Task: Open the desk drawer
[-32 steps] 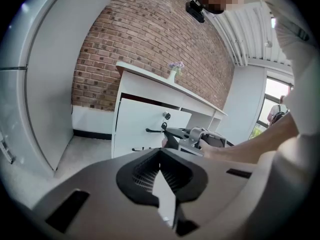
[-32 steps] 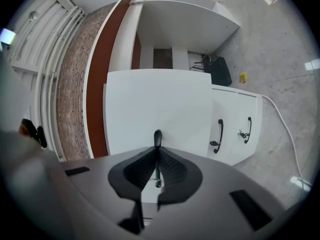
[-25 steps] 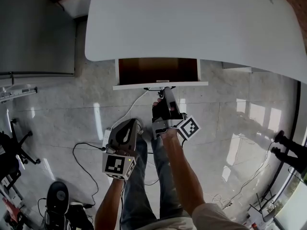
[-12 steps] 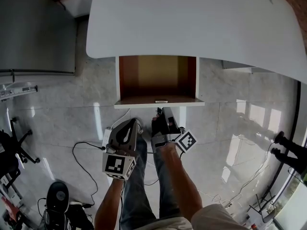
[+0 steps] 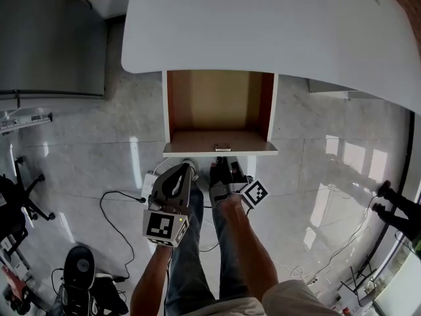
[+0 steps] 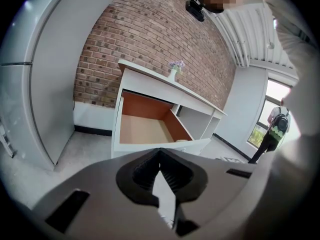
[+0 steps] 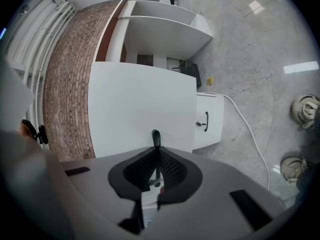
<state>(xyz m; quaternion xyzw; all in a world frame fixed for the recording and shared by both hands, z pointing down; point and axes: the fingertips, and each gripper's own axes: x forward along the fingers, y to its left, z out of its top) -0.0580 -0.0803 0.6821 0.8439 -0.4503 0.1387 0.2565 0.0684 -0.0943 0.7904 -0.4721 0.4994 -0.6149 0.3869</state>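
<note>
The desk drawer (image 5: 219,114) stands pulled out from under the white desk top (image 5: 263,25), showing its bare brown inside. Its white front panel (image 5: 220,150) faces me. My right gripper (image 5: 222,164) is just below that panel, shut on the black drawer handle (image 7: 156,138), which rises between its jaws against the white front (image 7: 140,104). My left gripper (image 5: 186,171) hangs to the left of it, shut and holding nothing. From the left gripper view the open drawer (image 6: 145,129) shows beyond the jaw tips of the left gripper (image 6: 160,154).
A grey cabinet (image 5: 52,45) stands at the left. A cable (image 5: 125,203) trails over the tiled floor. A white pedestal (image 7: 207,121) with a small handle stands under the desk. The person's legs (image 5: 197,255) and shoes (image 7: 305,109) are below the drawer.
The drawer has slid well out toward me, and my right gripper came back with its handle. The left gripper stayed where it was.
</note>
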